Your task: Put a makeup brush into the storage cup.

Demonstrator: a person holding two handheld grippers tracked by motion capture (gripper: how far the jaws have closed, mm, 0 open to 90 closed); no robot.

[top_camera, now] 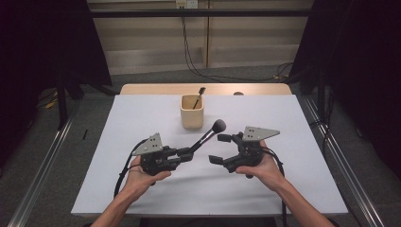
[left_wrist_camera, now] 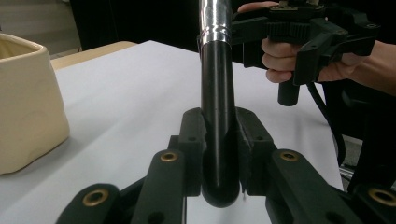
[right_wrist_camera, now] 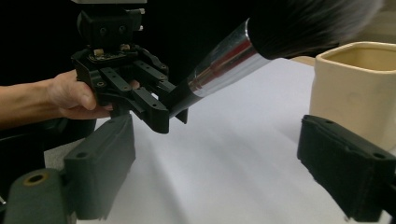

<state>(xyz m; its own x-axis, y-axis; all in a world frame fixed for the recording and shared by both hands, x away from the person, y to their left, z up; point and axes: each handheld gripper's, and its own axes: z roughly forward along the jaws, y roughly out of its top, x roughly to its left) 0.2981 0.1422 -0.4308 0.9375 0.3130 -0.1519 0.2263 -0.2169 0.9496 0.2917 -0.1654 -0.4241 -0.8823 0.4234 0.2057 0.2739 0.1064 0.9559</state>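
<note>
The cream cup (top_camera: 192, 112) stands mid-desk toward the far side, just beyond the brush (top_camera: 206, 136) head, which slants up between the left gripper (top_camera: 185, 152) and the right gripper (top_camera: 220, 148). The gap between the grippers is narrow and crossed by the brush. The desk (top_camera: 293, 123) lies bare to the cup's left and right, and along the near edge.

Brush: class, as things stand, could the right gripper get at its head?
Probably yes. The left gripper clamps the brush by its handle, leaving the head free in the air. The right gripper is open beside it, with nothing between them.
</note>
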